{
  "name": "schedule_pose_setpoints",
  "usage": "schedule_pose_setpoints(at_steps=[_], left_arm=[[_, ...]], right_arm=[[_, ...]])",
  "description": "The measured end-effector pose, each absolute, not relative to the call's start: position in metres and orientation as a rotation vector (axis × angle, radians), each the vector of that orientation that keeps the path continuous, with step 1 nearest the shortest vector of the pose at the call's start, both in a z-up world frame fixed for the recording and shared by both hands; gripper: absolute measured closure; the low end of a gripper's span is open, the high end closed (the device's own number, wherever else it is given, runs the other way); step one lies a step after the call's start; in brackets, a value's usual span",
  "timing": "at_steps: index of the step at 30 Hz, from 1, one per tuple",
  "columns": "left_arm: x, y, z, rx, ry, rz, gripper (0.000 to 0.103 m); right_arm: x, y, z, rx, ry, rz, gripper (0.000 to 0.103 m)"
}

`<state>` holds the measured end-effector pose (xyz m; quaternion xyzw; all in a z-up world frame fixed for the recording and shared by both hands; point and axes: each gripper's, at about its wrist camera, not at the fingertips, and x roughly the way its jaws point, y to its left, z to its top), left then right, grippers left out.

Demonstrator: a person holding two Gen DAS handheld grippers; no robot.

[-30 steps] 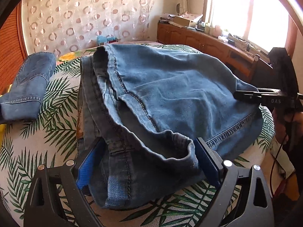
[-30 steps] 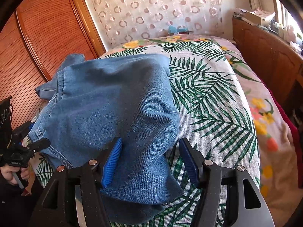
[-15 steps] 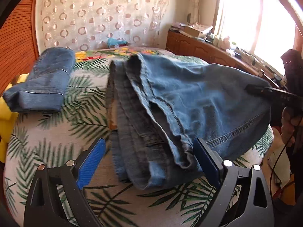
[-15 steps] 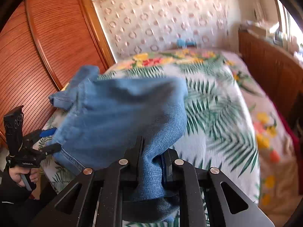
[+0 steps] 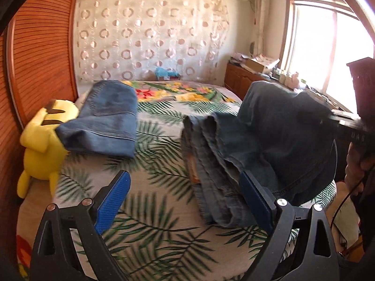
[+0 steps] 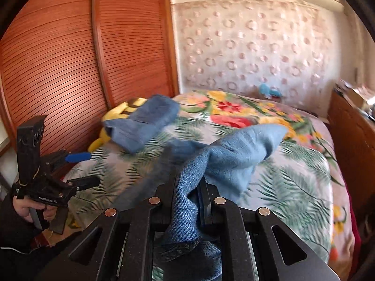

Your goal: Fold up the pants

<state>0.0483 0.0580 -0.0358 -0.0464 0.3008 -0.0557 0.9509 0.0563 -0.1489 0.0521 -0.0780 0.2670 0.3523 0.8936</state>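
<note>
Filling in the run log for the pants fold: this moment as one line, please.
right hand-held gripper: shut on jeans | left hand-held gripper: open, empty | jeans: partly lifted off bed | folded jeans: beside yellow plush

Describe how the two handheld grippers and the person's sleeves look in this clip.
Both are black plastic frames with silver screw heads. The left gripper has ribbed blue pads on its fingers, a small white printed label on its body and an upright black block on top. A thin cable hangs below the right gripper. The hand at the left gripper's handle wears a dark sleeve.
</note>
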Motion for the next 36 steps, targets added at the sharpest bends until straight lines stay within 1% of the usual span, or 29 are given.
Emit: schedule_pose_setpoints(at_steps=[5, 14, 17, 18, 19, 20, 22, 25, 28, 32, 36], left_arm=[[0.038, 0.079, -0.027, -0.112, 0.584, -0.066, 0.009], [0.035, 0.102, -0.028, -0.138, 0.572, -0.016, 0.009], [0.035, 0.103, -0.03, -0.141, 0.576, -0.014, 0.009], [0.035, 0.104, -0.031, -0.142, 0.577, -0.015, 0.009], [0.035, 0.103, -0.032, -0.141, 0.577, -0.018, 0.009], [0.035, 0.102, -0.032, -0.14, 0.577, -0.02, 0.009], [0.036, 0.099, -0.032, -0.138, 0.578, -0.028, 0.009], [0.038, 0.095, -0.031, -0.132, 0.577, -0.039, 0.009], [0.042, 0.086, -0.03, -0.125, 0.577, -0.058, 0.009], [0.05, 0.073, -0.03, -0.119, 0.584, -0.092, 0.009], [0.066, 0.052, -0.035, -0.111, 0.609, -0.139, 0.009]], right_arm=[[0.051, -0.106, 0.04, -0.204, 0.576, 0.824, 0.091], [0.061, -0.048, -0.02, -0.26, 0.734, 0.907, 0.091], [0.064, -0.04, -0.026, -0.261, 0.752, 0.904, 0.09], [0.066, -0.042, -0.026, -0.259, 0.75, 0.9, 0.087], [0.066, -0.042, -0.023, -0.255, 0.75, 0.904, 0.082], [0.065, -0.046, -0.019, -0.247, 0.753, 0.912, 0.079], [0.062, -0.054, -0.008, -0.24, 0.748, 0.912, 0.065], [0.055, -0.071, 0.011, -0.239, 0.702, 0.895, 0.055], [0.054, -0.09, 0.026, -0.229, 0.661, 0.864, 0.05], [0.064, -0.11, 0.035, -0.22, 0.625, 0.79, 0.048], [0.088, -0.118, 0.033, -0.229, 0.628, 0.71, 0.047]])
